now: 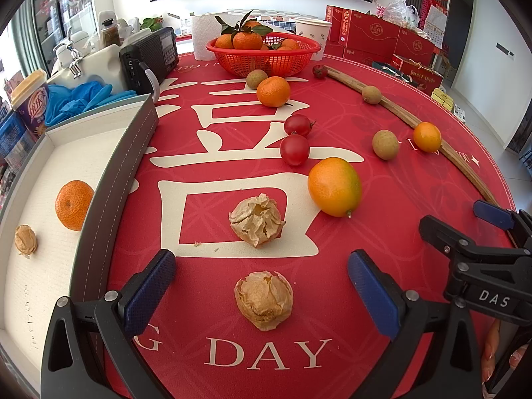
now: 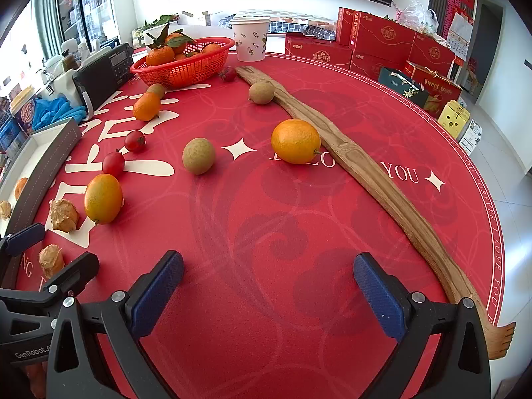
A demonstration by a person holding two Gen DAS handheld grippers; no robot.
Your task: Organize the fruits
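Left gripper (image 1: 261, 294): jaws spread, straddling husked fruit (image 1: 264, 301) near table edge for pickup | right gripper (image 2: 267, 294): spread, empty | tray (image 1: 109, 179): receives sorted fruit.

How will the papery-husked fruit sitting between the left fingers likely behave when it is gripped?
The husked fruit probably crushes easily: its dry shell looks cracked, and crumbs lie nearby. It likely weighs little. Its rounded shape may roll if nudged, though the open left gripper straddles it squarely.
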